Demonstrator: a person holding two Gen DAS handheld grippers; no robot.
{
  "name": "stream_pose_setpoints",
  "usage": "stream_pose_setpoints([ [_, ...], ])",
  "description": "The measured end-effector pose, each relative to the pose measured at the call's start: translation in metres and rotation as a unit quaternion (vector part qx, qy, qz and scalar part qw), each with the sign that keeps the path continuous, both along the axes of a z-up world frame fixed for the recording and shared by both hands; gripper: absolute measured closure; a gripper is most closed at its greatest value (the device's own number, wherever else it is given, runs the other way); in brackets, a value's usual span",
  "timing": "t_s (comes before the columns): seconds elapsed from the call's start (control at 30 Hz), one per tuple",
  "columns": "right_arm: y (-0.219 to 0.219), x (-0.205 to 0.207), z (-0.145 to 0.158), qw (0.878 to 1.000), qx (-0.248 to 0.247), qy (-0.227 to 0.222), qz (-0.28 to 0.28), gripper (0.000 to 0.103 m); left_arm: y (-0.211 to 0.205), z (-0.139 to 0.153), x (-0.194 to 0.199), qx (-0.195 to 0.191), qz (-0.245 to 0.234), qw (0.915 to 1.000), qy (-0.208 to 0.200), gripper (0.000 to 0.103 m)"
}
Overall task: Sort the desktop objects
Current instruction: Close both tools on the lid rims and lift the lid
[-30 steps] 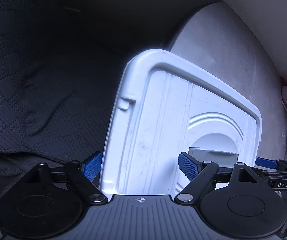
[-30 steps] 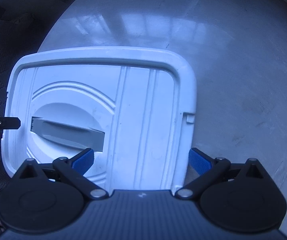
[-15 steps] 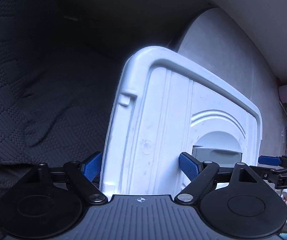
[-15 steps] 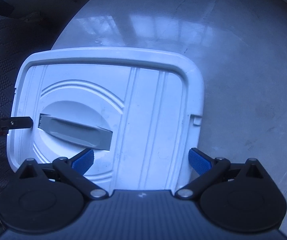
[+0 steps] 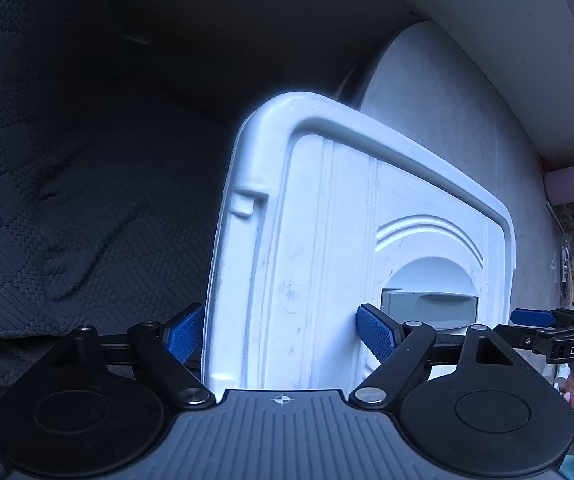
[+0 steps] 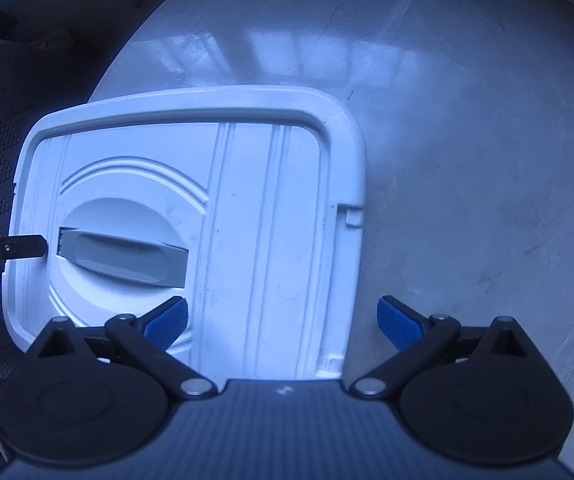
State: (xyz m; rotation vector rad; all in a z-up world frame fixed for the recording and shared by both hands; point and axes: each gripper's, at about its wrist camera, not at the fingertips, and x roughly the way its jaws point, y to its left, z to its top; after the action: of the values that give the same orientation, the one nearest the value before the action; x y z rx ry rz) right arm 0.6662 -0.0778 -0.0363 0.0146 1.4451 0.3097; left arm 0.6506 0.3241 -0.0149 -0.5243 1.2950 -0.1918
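Lid near edge hidden behind both grippers' bodies.

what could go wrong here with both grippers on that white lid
1. The lid sticks out past the round table over the dark fabric; if either grip slips, it may tip off that side.
2. The left hand-held gripper and right hand-held gripper each straddle an edge with jaws wide, so neither looks clamped. Uneven moves could twist the lid.
3. The grey handle sits near the pads and might snag.
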Motion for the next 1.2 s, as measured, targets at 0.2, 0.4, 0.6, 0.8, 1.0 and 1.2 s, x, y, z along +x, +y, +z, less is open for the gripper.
stream_pose_setpoints([
  [0.2,-0.002,0.005,-0.001,1.000,0.017,0.000,-0.001,0.001,0.002,-0.003,-0.008,-0.017,-0.007,0.9997,-0.015,0.020],
  [0.4,0.001,0.008,0.000,1.000,0.023,-0.001,0.002,0.001,0.003,-0.007,-0.011,-0.032,-0.012,0.9990,-0.031,0.020],
  [0.6,-0.002,0.009,0.001,1.000,0.026,-0.002,-0.001,0.001,0.002,-0.012,-0.012,-0.046,-0.013,0.9981,-0.038,0.020],
  [0.8,-0.004,0.011,0.001,0.999,0.032,-0.002,-0.005,0.001,0.008,-0.009,-0.014,-0.054,-0.017,0.9976,-0.039,0.030],
  [1.0,-0.001,0.013,-0.001,0.999,0.044,-0.003,-0.005,0.001,0.015,-0.007,-0.015,-0.053,-0.026,0.9976,-0.036,0.029],
  [1.2,-0.002,0.016,-0.004,0.998,0.054,-0.004,-0.005,0.001,0.025,-0.008,-0.016,-0.058,-0.029,0.9971,-0.040,0.029],
])
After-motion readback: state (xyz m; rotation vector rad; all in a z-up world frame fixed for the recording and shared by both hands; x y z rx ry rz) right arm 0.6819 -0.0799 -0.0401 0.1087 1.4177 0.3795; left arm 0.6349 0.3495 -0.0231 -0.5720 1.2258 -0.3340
